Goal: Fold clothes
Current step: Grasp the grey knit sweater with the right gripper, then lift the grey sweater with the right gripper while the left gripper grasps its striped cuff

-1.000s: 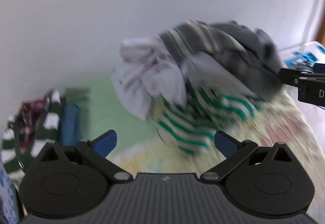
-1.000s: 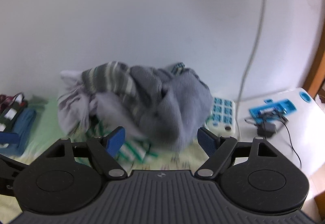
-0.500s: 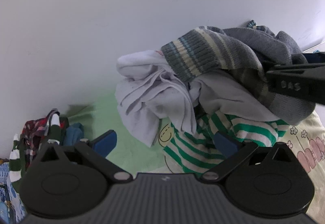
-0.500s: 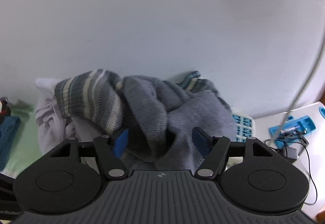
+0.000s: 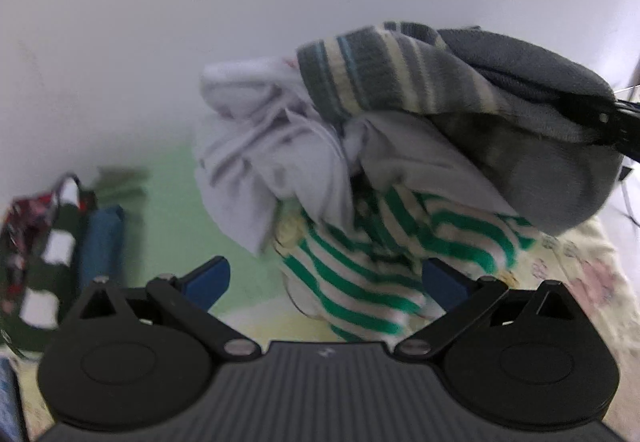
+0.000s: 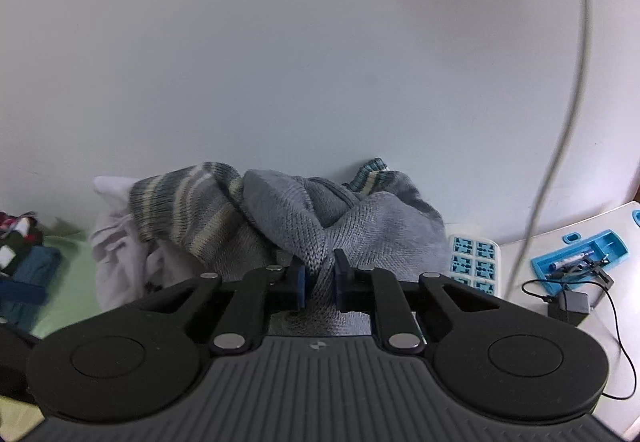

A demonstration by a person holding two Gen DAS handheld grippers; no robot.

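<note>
A grey sweater [image 6: 320, 226] with striped cuffs lies on top of a heap of clothes against the wall, and a fold of its knit stands pinched between the jaws of the right gripper [image 6: 319, 280], which are closing on it with both blue pads against the wool. From the left wrist view the same sweater [image 5: 520, 113] sits at the upper right, far beyond the jaws of the left gripper [image 5: 324, 278], which stand wide apart and released with nothing pressed between them. Just ahead of those open jaws, reaching down between them, is a green-and-white striped shirt [image 5: 360, 262], and beyond it to the left a pale crumpled garment [image 5: 264, 157] under the sweater's striped cuff. The heap rests on a bed sheet [image 5: 172, 201], green toward the wall and pale with a printed pattern nearer the right jaw. Far to the left of the left jaws lies a small stack of folded clothes [image 5: 60, 242] in dark green, white and blue. To the right of the right jaws stand a blue-and-white power strip [image 6: 474, 262], a blue tray [image 6: 580, 252] and a black charger with its cord [image 6: 576, 304], while a white cable [image 6: 560, 121] hangs down the wall.
</note>
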